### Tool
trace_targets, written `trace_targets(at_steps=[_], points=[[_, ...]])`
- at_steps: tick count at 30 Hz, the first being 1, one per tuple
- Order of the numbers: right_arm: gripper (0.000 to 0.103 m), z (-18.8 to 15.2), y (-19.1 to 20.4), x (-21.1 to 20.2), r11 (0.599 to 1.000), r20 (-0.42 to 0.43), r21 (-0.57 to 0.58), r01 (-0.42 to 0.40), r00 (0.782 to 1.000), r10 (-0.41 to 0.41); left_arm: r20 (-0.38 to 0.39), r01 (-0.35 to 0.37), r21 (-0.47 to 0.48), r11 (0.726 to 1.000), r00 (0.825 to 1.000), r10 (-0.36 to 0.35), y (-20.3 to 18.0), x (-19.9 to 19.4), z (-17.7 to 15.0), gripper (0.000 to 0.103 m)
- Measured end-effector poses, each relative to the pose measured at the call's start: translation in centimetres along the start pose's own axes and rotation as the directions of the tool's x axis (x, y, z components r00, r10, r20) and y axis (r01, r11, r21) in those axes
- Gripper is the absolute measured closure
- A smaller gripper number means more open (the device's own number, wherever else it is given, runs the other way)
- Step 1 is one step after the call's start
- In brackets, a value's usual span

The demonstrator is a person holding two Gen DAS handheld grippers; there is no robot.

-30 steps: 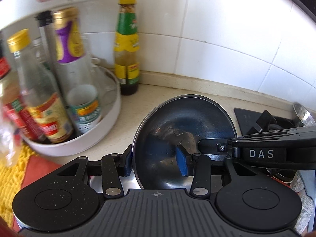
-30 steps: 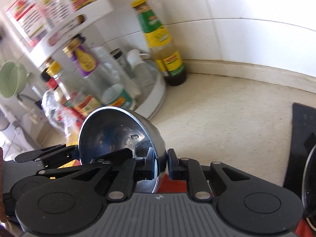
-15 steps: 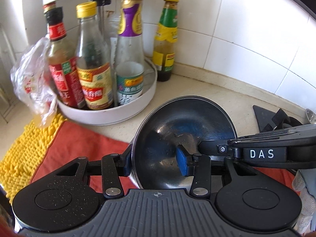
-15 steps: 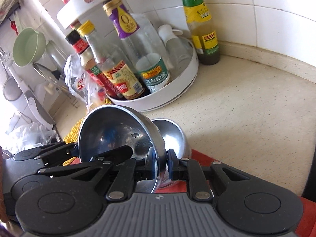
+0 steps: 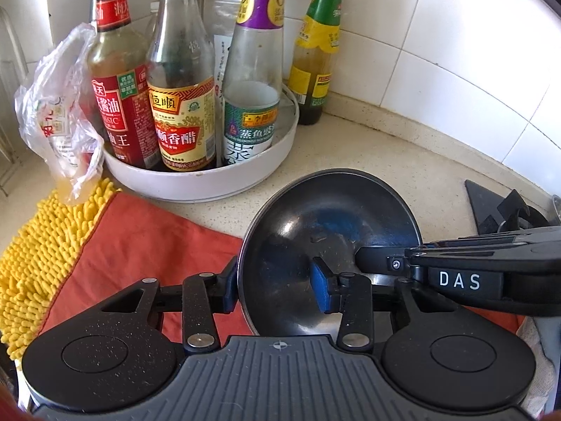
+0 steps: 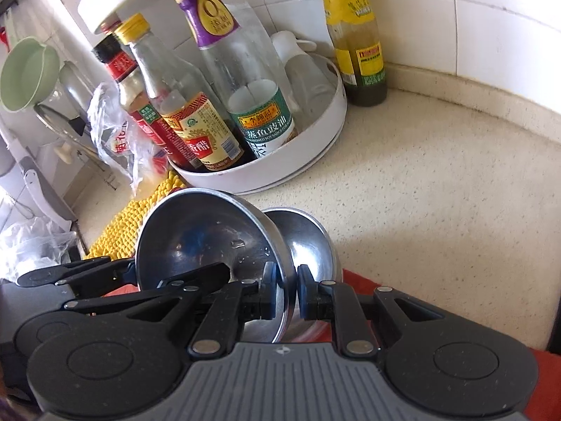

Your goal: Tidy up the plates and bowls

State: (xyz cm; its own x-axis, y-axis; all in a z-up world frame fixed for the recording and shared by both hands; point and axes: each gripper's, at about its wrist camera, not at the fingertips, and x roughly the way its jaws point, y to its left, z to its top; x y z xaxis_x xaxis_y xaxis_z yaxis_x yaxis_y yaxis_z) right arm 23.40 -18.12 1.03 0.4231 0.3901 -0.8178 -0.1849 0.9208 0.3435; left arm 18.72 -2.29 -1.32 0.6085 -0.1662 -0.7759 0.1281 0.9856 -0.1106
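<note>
You are clamping both hand-held grippers on one steel bowl (image 6: 210, 242): the right hand-held gripper (image 6: 284, 293) is pinching its rim at lower centre, the left hand-held gripper (image 5: 275, 289) its opposite wall. Beyond, a second bowl (image 6: 308, 245) is sitting on the red cloth (image 5: 147, 245). Tilting further risks slipping, or knocking the bottle tray (image 6: 308, 151) at the table's upper left.
</note>
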Motion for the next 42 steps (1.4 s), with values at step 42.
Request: trace_targets(at_steps=[42], points=[[0.069, -1.8, 0.0, 1.5, 0.986, 0.055, 0.049, 0.160, 0.985, -0.162, 0.027, 0.043, 0.129, 0.991, 0.999, -0.047, 1.8, -2.0, -1.2, 0.035]])
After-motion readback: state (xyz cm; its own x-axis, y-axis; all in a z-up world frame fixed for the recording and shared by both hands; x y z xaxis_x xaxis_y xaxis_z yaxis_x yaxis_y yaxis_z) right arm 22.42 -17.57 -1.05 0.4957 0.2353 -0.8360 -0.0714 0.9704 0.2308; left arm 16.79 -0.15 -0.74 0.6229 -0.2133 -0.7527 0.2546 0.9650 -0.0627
